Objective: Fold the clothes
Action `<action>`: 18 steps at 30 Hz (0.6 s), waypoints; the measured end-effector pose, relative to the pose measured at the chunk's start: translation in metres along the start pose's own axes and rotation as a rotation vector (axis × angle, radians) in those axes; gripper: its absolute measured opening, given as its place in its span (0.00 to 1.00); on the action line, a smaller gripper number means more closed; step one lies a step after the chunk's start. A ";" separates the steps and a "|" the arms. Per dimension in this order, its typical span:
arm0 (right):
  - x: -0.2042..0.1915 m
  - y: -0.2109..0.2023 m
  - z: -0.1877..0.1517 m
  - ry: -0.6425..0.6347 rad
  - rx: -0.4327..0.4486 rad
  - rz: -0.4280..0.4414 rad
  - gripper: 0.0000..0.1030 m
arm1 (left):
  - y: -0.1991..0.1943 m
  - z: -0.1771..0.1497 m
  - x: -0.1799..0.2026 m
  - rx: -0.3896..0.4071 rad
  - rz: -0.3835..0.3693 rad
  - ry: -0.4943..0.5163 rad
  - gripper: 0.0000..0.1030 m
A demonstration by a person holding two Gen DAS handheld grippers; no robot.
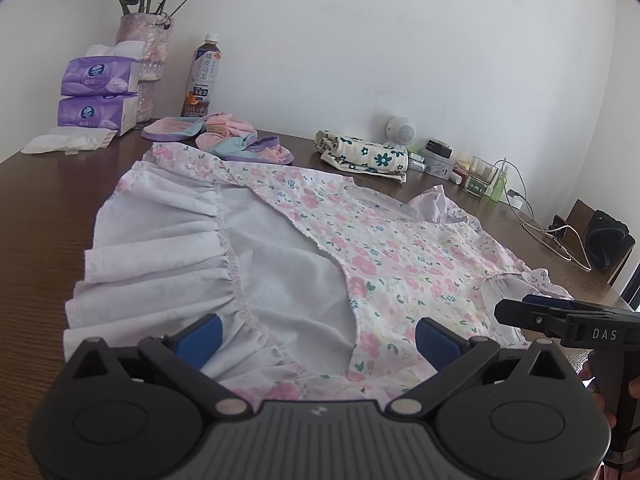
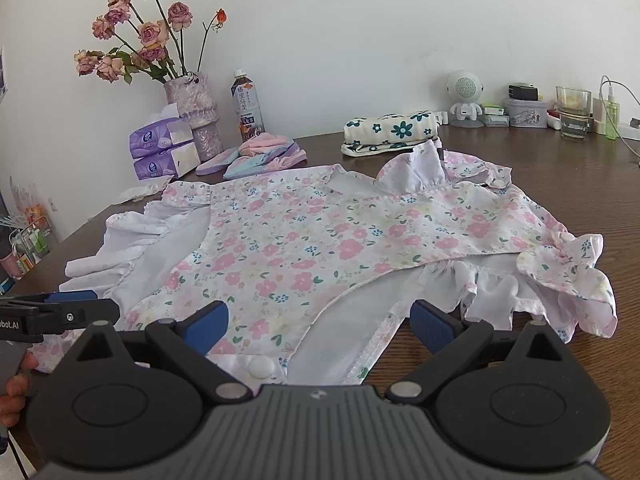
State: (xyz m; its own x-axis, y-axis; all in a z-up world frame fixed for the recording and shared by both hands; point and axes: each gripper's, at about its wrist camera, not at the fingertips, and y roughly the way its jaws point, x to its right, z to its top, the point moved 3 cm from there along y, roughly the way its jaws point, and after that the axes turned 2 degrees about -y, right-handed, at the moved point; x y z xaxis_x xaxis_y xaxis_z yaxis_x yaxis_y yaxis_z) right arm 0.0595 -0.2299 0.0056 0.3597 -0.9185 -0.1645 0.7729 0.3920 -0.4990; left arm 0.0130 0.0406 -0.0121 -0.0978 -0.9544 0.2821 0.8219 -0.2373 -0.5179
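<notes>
A pink-flowered white cotton dress with ruffled hem lies spread flat on the dark brown wooden table, partly turned to show its white lining. The left gripper and right gripper hover over its near edge, jaws wide apart, holding nothing. Far behind lie a folded cream floral cloth and pastel garments.
</notes>
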 end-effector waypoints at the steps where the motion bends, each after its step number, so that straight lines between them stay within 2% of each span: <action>1: 0.000 0.000 0.000 0.000 0.000 -0.001 0.96 | 0.000 0.000 0.000 0.000 0.000 0.000 1.00; 18: 0.001 0.000 0.000 0.010 -0.004 -0.004 0.96 | 0.000 0.000 0.000 0.002 -0.002 -0.004 1.00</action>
State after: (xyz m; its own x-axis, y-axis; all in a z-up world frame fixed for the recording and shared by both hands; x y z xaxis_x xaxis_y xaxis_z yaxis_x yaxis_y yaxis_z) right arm 0.0602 -0.2306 0.0053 0.3511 -0.9205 -0.1714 0.7722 0.3882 -0.5031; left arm 0.0127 0.0408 -0.0124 -0.0973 -0.9533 0.2860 0.8226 -0.2388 -0.5161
